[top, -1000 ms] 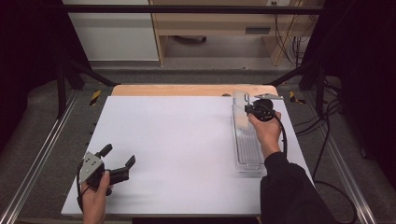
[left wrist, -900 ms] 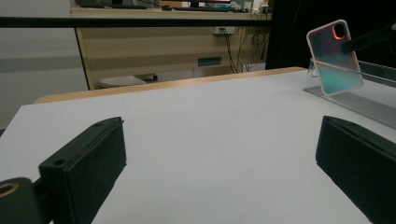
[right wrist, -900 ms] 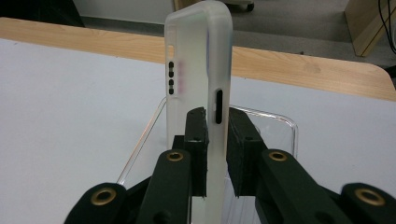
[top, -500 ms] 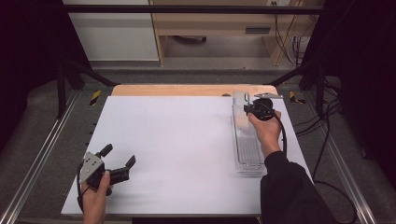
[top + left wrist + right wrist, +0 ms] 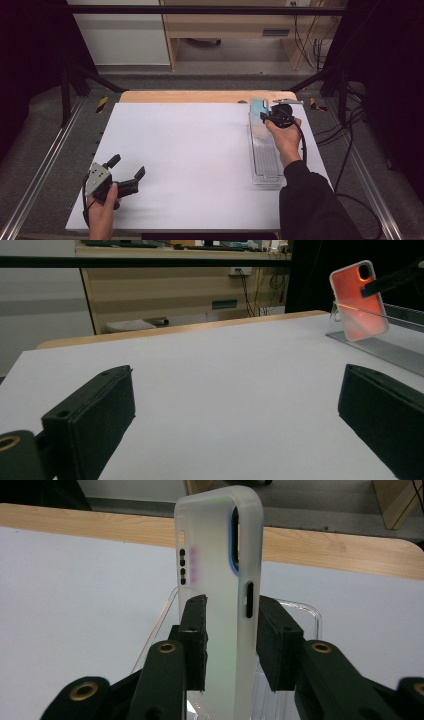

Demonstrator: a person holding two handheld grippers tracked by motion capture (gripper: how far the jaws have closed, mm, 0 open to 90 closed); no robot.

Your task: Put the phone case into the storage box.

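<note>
A frosted, translucent phone case (image 5: 220,555) stands upright on its edge at the far end of a long clear plastic rack (image 5: 265,155). In the left gripper view the same case (image 5: 357,300) glows orange-red. My right gripper (image 5: 231,605) straddles the case (image 5: 258,111) from the near side. Its jaws have just been opening, and the pads (image 5: 196,630) now sit close on either side of the case without squeezing it. My left gripper (image 5: 127,166) rests low at the white sheet's front left corner, jaws wide apart (image 5: 237,375) and nothing between them.
A white sheet (image 5: 190,150) covers the table, with a wooden edge (image 5: 200,96) showing along the far side. Metal rails (image 5: 45,165) run down both sides. Cables (image 5: 345,165) trail off the right edge, and a wooden cabinet stands beyond the table.
</note>
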